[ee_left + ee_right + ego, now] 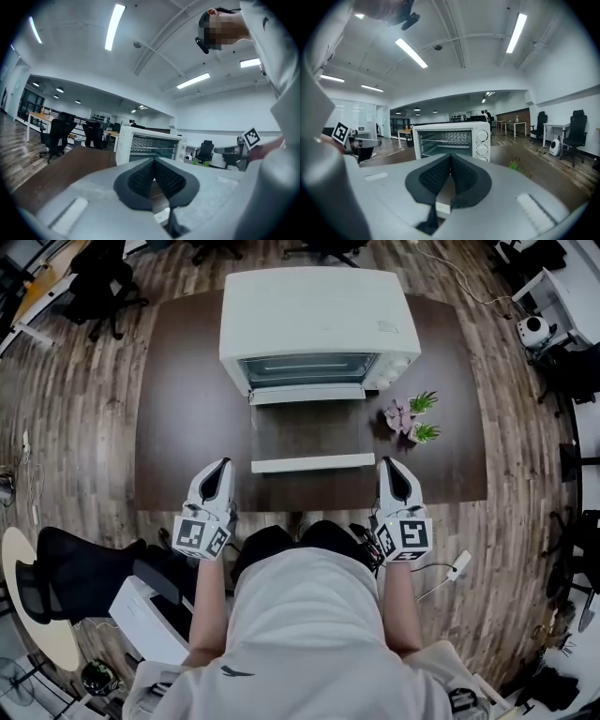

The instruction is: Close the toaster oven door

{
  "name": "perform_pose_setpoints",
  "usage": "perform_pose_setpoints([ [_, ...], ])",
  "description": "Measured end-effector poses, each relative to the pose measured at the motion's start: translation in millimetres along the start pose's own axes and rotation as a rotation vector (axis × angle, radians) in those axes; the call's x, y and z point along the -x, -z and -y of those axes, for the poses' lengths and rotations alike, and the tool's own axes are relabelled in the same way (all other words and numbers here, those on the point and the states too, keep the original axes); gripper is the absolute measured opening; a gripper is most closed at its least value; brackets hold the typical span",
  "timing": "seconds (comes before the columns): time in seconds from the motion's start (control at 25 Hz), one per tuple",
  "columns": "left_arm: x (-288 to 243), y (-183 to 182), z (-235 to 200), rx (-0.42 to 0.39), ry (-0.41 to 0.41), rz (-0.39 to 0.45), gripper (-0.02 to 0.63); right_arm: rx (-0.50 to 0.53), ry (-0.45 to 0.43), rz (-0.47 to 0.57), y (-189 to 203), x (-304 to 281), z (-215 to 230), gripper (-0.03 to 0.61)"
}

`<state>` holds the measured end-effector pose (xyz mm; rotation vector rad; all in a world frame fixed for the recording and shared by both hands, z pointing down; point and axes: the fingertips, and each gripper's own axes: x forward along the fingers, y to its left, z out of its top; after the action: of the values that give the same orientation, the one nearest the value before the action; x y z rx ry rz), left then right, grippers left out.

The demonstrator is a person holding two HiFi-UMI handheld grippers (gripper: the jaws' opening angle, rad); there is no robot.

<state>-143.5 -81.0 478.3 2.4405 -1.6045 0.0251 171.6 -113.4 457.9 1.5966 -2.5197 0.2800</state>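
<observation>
Dark table (187, 390) carries a white toaster oven (319, 315), its door (312, 435) folded down flat. Left gripper (220, 468) and right gripper (388, 465) flank the door's front edge, jaws together, nothing between them.

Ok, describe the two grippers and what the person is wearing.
The left gripper and right gripper match. Each has a pale grey-white shell tapering to a point, with a black teardrop-shaped inset on top. Each carries a cube with black-and-white square markers at its rear. In the gripper views the pads are black with a fine grid texture. The person wears a white top.
</observation>
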Motion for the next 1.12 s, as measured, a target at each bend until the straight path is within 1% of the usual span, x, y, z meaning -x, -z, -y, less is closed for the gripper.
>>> perform_pose_setpoints([
  [0.08, -11.2, -4.2, 0.7, 0.001, -0.011, 0.0, 0.003, 0.01, -0.014, 0.005, -6.0, -12.4, 9.4, 0.002],
  [0.2, -25.0, -5.3, -2.3, 0.015, -0.014, -0.013, 0.003, 0.014, -0.007, 0.012, -12.2, -26.1, 21.4, 0.002],
  [0.44, -40.8, -4.6, -10.9, 0.013, 0.013, -0.043, 0.003, 0.006, 0.043, 0.0, -10.1, -30.8, 30.3, 0.002],
  [0.56, -47.5, -5.5, -18.4, 0.005, 0.033, -0.047, 0.003, 0.025, 0.076, -0.022, 0.5, -35.2, 33.5, 0.005],
  [0.68, -50.0, -4.0, -22.6, 0.005, 0.046, -0.048, 0.003, 0.075, 0.119, -0.097, 30.1, -35.8, 39.5, 0.012],
  [0.76, -52.1, -3.6, -25.7, 0.008, 0.048, -0.048, 0.003, 0.083, 0.119, -0.163, 55.6, -38.2, 40.5, 0.035],
  [0.92, -53.2, -2.9, -28.8, 0.004, 0.057, -0.049, 0.003, 0.06, 0.095, -0.286, 106.2, -36.4, 36.5, 0.08],
  [1.12, -52.4, -0.7, -32.8, 0.013, 0.051, -0.048, 0.003, -0.002, 0.065, -0.471, 167.7, -31.7, 32.5, 0.136],
])
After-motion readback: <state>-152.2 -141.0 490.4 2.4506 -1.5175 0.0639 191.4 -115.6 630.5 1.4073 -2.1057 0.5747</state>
